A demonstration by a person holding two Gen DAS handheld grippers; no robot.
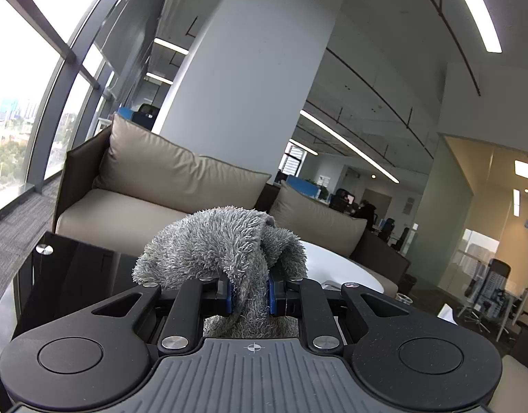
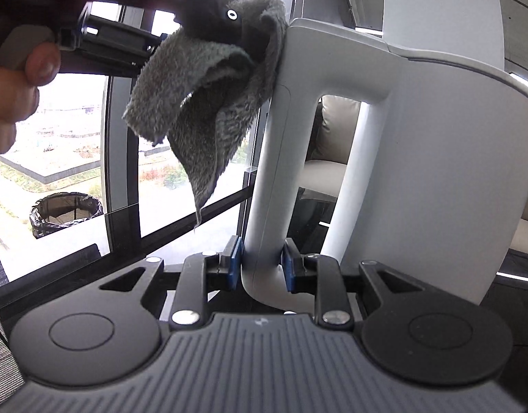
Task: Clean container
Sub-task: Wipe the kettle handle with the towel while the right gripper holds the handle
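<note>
Two tools, both loaded. Left tool (image 1: 250, 294) is clamped tight on a grey fluffy cloth (image 1: 222, 241), blue pads nearly together with the fabric bunched between them and flopping forward over the tips, low centre of the left wrist view. Right tool (image 2: 260, 268) is closed around the lower end of the handle (image 2: 277, 172) of a pale grey container (image 2: 435, 172), a jug-like body filling the right half of the right wrist view; pads press the handle from both sides.

In the right wrist view the cloth (image 2: 212, 103) hangs at upper centre, touching the top outer corner of the handle, with a loose tail dangling down the left side of it. The person's hand (image 2: 12, 79) shows at the far left edge.

Progress: wiping looks underway at the handle top only. Can't tell how much of the container is already wiped; no visible dirt or wet marks to judge by. Body walls, rim and inside are not in contact with the cloth now, so likely most of the surface is left.

Background: sofa (image 1: 143, 189), black glass desk (image 1: 74, 268), windows, bin (image 2: 66, 213) at lower left.
</note>
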